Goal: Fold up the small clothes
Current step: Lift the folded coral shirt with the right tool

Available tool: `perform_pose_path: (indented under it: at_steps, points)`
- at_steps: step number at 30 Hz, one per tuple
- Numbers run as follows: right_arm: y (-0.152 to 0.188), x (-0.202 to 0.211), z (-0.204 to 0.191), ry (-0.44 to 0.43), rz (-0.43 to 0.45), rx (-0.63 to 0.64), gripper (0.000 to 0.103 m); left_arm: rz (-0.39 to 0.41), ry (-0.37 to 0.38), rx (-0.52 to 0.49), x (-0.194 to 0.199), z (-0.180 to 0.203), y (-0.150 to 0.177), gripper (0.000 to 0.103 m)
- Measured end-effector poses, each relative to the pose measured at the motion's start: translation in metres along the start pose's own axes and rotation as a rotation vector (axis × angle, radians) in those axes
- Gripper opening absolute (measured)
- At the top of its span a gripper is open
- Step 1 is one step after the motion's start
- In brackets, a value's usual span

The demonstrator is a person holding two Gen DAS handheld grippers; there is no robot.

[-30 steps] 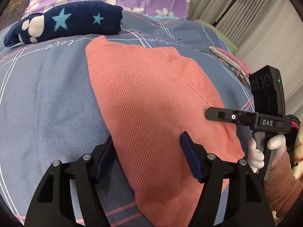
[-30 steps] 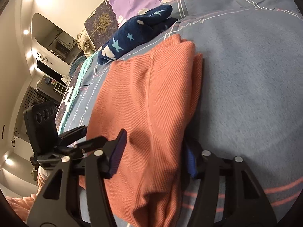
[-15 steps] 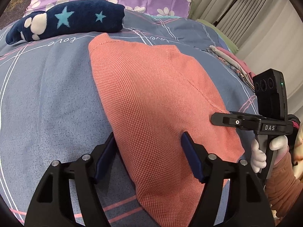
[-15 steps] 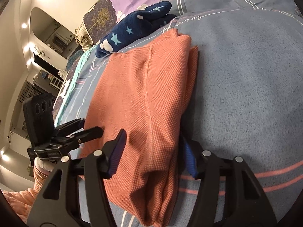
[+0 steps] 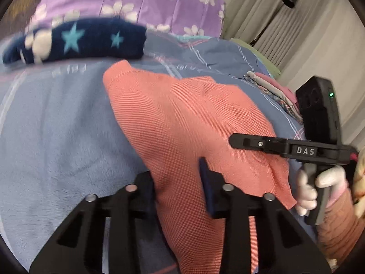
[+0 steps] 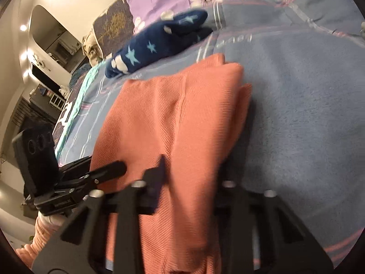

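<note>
White letters reading "DAS" showed on the side of the right claw (image 5: 235, 140); script woven into the blue bedspread (image 5: 57, 125) was too blurred to read. A white-gloved hand (image 5: 319, 187) in a salmon ribbed sleeve (image 5: 340, 228) gripped that claw's handle, tilting it down toward the bed. The left claw (image 5: 178, 180) angled down likewise. Both claws' jaws were closing, each with a bunched near edge of the folded orange garment (image 5: 182, 118) pinched between its pads; half a second before, both stood much wider around flatter cloth. The garment stretched ahead of both claws. Beyond it lay a navy star-patterned piece (image 5: 91, 41), then a purple floral pillow (image 5: 141, 0).
</note>
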State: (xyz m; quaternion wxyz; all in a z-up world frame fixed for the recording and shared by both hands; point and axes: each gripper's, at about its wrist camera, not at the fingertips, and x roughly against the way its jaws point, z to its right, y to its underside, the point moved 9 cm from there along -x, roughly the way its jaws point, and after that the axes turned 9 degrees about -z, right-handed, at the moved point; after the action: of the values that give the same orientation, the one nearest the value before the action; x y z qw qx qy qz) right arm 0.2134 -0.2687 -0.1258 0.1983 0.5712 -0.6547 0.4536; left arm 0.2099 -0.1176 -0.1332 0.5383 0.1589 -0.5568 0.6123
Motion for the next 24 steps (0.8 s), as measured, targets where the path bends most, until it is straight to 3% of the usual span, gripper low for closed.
perform_pose_path:
  at_steps: [8, 14, 19, 24]
  points:
    - [-0.005, 0.093, -0.041, 0.064, 0.233, 0.147, 0.021, 0.112, -0.028, -0.138, 0.053, 0.063, -0.039, 0.030]
    - [-0.026, 0.169, -0.038, 0.138, 0.356, 0.183, 0.021, 0.193, -0.049, -0.286, 0.082, 0.126, -0.089, 0.030]
    - [-0.057, 0.225, -0.030, 0.208, 0.451, 0.206, 0.021, 0.253, -0.041, -0.360, 0.090, 0.171, -0.140, 0.030]
    - [-0.104, 0.267, -0.008, 0.244, 0.520, 0.186, 0.021, 0.277, -0.007, -0.351, 0.085, 0.193, -0.198, 0.030]
